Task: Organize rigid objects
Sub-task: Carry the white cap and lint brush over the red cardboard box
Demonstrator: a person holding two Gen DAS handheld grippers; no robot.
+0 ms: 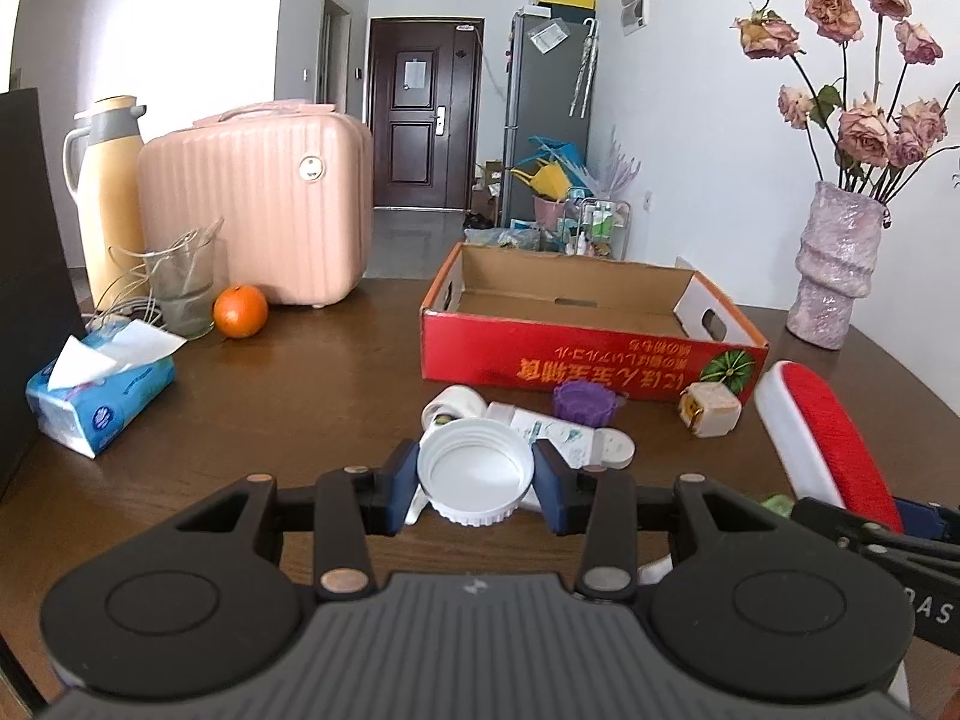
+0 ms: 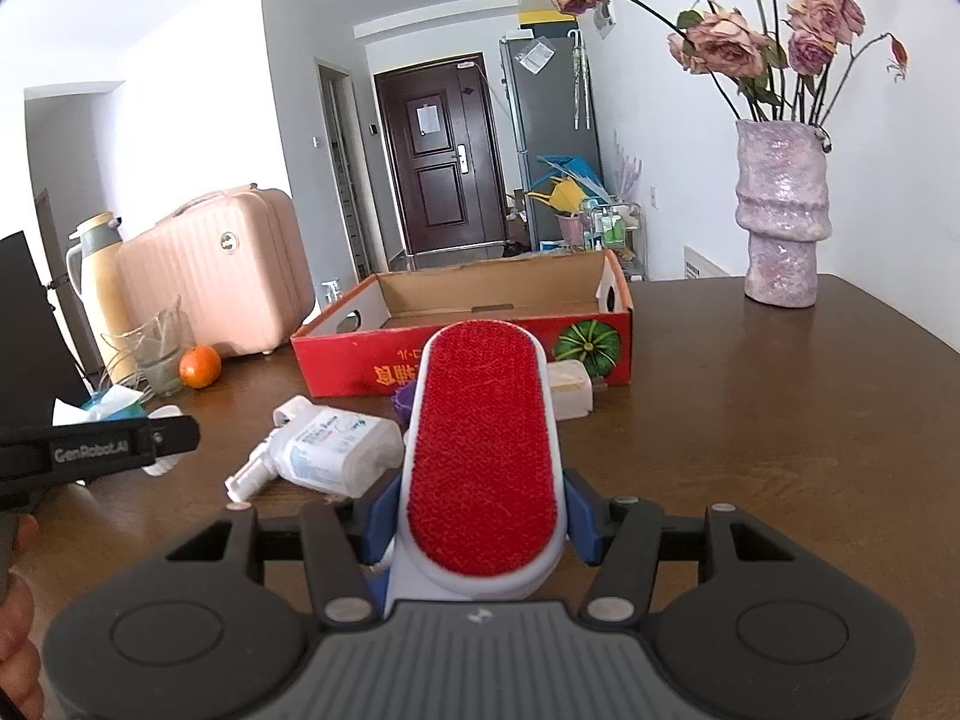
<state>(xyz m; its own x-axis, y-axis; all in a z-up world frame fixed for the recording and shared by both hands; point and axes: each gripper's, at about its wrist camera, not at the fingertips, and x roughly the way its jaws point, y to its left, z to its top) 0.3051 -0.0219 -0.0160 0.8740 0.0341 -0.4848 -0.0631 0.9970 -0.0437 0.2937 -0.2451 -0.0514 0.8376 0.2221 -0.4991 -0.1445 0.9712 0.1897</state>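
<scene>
Nearest each lens, the left gripper (image 1: 475,474) jaws clamp a white ribbed plastic lid (image 1: 475,473) and the right gripper (image 2: 480,513) jaws a red-faced white lint brush (image 2: 483,450), both lifted, seemingly bound for the open red cardboard box (image 2: 480,354) at mid-frame (apparently empty) on the dark wooden surface (image 1: 288,402).

My left gripper (image 1: 475,483), loaded with white lid (image 1: 475,476): white spray bottle (image 1: 540,429) touching just beyond at 12, purple cap (image 1: 584,401) and small cream box (image 1: 710,411) at 1, against red carton (image 1: 591,363) wall. Carton open on top, floor bare. Bare tabletop (image 1: 300,384) at 11. Tissue pack (image 1: 99,402), orange (image 1: 240,311), glass (image 1: 183,288) at 10. My right load, lint brush (image 2: 485,456), screens 12; vase (image 2: 780,222) at 2.
</scene>
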